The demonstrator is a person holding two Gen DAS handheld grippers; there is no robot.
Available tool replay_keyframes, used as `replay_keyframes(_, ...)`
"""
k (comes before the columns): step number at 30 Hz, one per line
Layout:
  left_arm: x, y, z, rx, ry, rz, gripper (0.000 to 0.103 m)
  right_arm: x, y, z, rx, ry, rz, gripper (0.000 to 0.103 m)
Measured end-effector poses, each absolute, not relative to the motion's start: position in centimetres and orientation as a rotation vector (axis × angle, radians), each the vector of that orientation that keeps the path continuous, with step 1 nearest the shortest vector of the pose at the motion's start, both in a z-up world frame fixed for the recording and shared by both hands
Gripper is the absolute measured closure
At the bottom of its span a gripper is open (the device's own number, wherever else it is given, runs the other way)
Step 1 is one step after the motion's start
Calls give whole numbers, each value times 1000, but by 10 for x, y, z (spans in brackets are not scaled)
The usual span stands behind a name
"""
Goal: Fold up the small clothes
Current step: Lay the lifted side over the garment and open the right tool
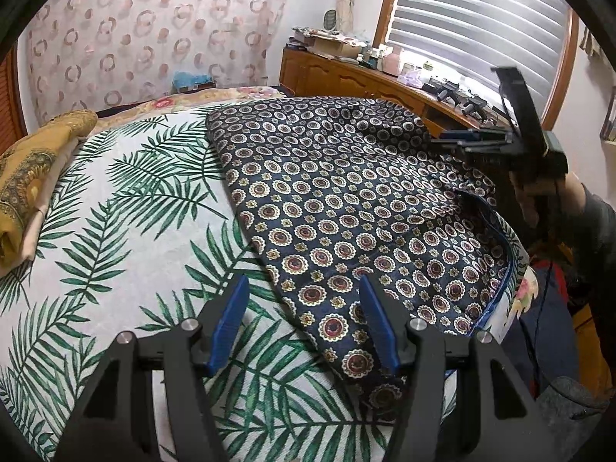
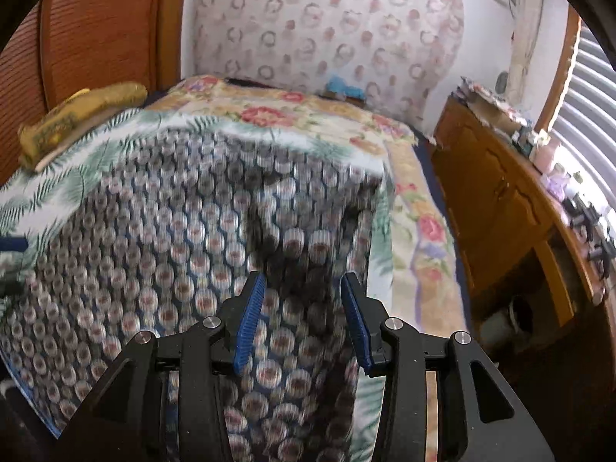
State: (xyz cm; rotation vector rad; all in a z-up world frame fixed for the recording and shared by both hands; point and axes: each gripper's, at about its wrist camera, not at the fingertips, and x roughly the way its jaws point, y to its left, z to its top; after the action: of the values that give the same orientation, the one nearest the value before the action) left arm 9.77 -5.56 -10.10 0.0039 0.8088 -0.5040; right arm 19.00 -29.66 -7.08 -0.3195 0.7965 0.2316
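Bed [image 1: 115, 208]: both grippers angled down over patterned garment [image 1: 346, 192], jaws apart.

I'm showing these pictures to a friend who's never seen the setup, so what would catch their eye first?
First, the dark navy garment printed with cream and red medallions, spread across the right half of the white bedspread with green palm fronds. Next, the left gripper in the foreground, its blue-padded jaws open at the garment's near corner. A folded mustard-yellow patterned cloth lies at the bed's left edge.
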Motion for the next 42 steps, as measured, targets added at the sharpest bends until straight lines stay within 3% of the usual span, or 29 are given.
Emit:
replay_keyframes(12,97,-66,-107,25,826,-512,45,130,-293,-77,-224,775,271,61)
replay_keyframes(19,93,-67,-107,29,824,-514,45,112,-264,-94,-306,836,283,61)
replay_keyframes(34,89,-69,-112,35,844,-502,45,74,-334,-99,-171,854,181,61)
replay_keyframes(37,89,-67,-114,33,849,-500,45,74,-326,-98,-169,838,219,72)
replay_keyframes(39,88,-66,-115,30,854,-495,45,76,-324,-100,-178,838,241,90)
replay_keyframes(42,86,-66,-116,30,853,-493,45,73,-324,-104,-194,848,240,100)
